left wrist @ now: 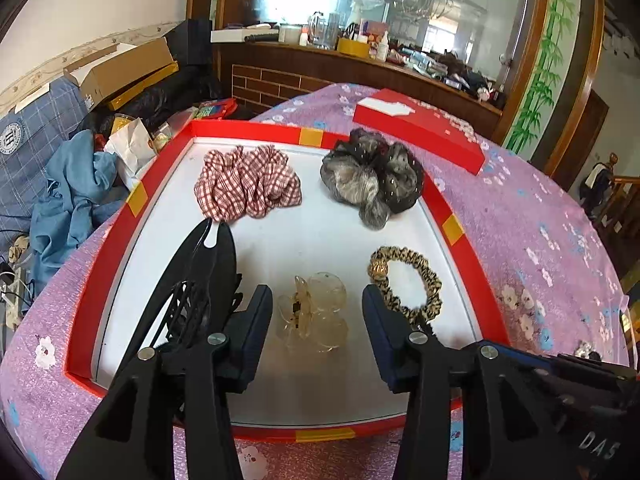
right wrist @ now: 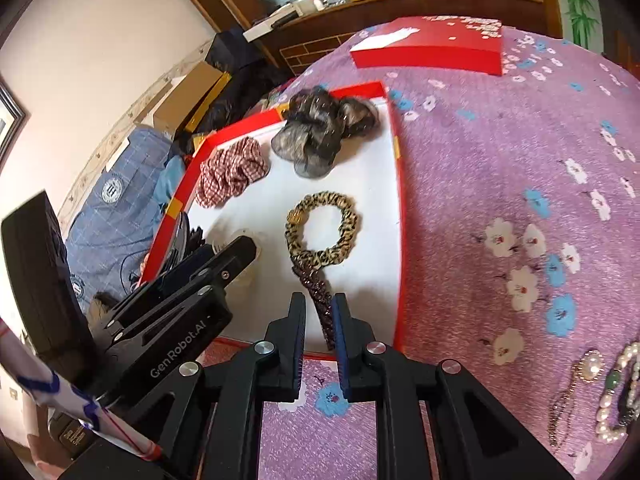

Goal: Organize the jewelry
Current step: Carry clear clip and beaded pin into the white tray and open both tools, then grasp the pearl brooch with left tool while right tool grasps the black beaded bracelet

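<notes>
A red-rimmed tray (left wrist: 248, 130) with a white floor lies on the purple flowered cloth (left wrist: 540, 216). It holds a red checked scrunchie (left wrist: 248, 184), a grey-black scrunchie (left wrist: 372, 176), a leopard-print scrunchie (left wrist: 412, 280), a big black claw clip (left wrist: 208, 272) and a clear claw clip (left wrist: 312, 312). My left gripper (left wrist: 316, 296) is open, its pads on either side of the clear clip and apart from it. My right gripper (right wrist: 320, 316) is shut on a dark braided band (right wrist: 316, 292), whose far end touches the leopard scrunchie (right wrist: 324, 232) over the tray's near edge.
A red lid (right wrist: 428, 48) lies on the cloth beyond the tray. Pearl strings and other jewelry (right wrist: 612, 396) sit on the cloth at the right. Left of the table are blue fabric (left wrist: 68, 200) and cardboard boxes (left wrist: 120, 68); a cluttered wooden counter (left wrist: 360, 60) stands behind.
</notes>
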`<act>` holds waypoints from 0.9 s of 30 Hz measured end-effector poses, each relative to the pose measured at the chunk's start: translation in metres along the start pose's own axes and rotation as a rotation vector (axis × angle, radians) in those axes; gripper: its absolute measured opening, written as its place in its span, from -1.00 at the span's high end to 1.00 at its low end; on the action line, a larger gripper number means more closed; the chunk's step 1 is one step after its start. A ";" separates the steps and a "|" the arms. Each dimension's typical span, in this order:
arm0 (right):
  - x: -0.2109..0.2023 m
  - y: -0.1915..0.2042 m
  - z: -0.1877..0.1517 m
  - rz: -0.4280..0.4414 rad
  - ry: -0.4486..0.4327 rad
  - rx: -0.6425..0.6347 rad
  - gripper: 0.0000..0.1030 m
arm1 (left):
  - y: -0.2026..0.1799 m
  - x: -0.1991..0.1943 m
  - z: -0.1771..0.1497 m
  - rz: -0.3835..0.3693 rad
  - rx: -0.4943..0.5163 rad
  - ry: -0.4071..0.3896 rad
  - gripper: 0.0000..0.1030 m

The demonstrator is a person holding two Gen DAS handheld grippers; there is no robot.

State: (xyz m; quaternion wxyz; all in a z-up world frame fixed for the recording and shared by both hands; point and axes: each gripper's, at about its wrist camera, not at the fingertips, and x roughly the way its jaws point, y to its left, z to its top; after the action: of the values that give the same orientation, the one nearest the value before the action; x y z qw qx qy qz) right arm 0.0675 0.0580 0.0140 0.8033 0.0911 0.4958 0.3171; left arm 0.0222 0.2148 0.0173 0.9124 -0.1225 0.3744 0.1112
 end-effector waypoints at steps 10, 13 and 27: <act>-0.020 -0.009 -0.004 0.010 -0.020 0.047 0.70 | 0.001 -0.017 0.003 -0.017 -0.013 -0.086 0.04; -0.022 -0.013 -0.007 0.014 -0.014 0.057 0.70 | 0.000 -0.018 0.003 -0.016 -0.005 -0.089 0.04; -0.098 -0.090 -0.033 -0.073 -0.098 0.156 0.69 | -0.012 -0.021 0.001 0.004 0.042 -0.111 0.04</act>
State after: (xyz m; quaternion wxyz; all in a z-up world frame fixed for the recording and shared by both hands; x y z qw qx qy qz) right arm 0.0470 -0.0768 0.0291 0.8282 0.1508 0.4819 0.2433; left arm 0.0119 0.2018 0.0345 0.9340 -0.0963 0.3255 0.1116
